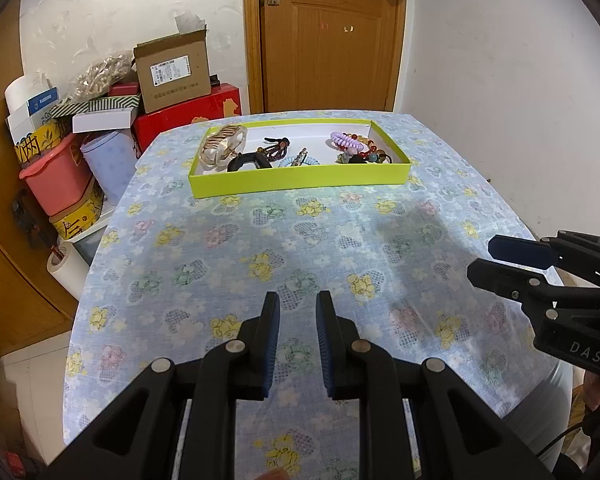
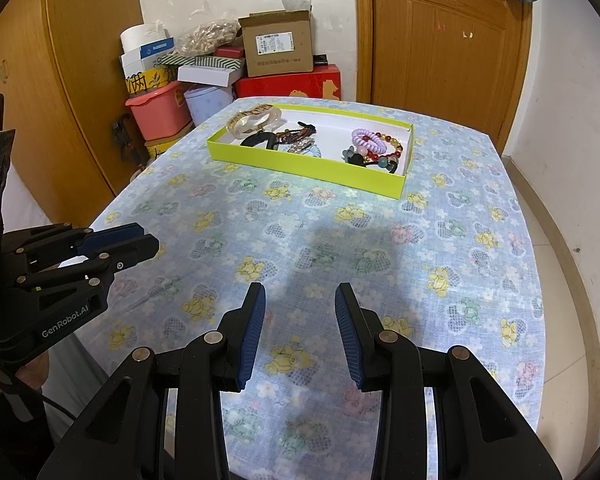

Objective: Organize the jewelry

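Observation:
A shallow lime-green tray lies at the far side of the table. In it are a pearly hair claw, a black clip, a dark beaded piece, a purple coil hair tie and a red and amber bead bracelet. My left gripper hovers over the near cloth, jaws a little apart, nothing between them. My right gripper stands beside it, open wider and empty.
The table wears a blue flowered cloth. Left of it stand stacked boxes, a pink tub and a cardboard carton. A wooden door is behind the table, a white wall at the right. A hand shows under each gripper.

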The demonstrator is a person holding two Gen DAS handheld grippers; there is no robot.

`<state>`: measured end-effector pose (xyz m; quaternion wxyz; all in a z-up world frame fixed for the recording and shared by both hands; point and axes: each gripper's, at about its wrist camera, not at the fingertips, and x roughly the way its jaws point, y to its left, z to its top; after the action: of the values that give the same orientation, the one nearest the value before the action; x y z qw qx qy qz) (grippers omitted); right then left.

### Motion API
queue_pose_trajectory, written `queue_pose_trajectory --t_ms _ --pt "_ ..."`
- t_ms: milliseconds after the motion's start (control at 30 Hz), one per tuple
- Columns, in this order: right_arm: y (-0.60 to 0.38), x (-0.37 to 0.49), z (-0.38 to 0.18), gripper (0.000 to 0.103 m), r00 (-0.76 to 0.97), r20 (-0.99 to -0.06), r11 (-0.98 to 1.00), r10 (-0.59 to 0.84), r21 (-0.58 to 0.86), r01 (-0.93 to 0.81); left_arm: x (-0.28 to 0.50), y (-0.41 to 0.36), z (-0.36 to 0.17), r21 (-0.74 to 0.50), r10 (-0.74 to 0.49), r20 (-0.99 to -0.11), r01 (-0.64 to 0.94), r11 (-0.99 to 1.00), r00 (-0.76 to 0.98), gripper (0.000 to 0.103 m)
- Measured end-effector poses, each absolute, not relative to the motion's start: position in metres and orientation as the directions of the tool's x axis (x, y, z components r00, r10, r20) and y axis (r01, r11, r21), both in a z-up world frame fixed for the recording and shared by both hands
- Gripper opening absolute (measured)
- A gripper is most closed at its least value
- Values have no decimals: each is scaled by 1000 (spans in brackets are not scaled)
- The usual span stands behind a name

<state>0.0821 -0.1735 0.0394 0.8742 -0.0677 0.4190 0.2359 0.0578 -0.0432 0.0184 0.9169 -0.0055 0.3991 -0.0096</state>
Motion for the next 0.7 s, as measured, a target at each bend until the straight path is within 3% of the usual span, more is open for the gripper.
queue_pose_trajectory --t_ms 700 --pt "-172 81 39 37 535 -766 878 356 79 -472 59 -42 16 -6 -7 -738 4 1000 675 19"
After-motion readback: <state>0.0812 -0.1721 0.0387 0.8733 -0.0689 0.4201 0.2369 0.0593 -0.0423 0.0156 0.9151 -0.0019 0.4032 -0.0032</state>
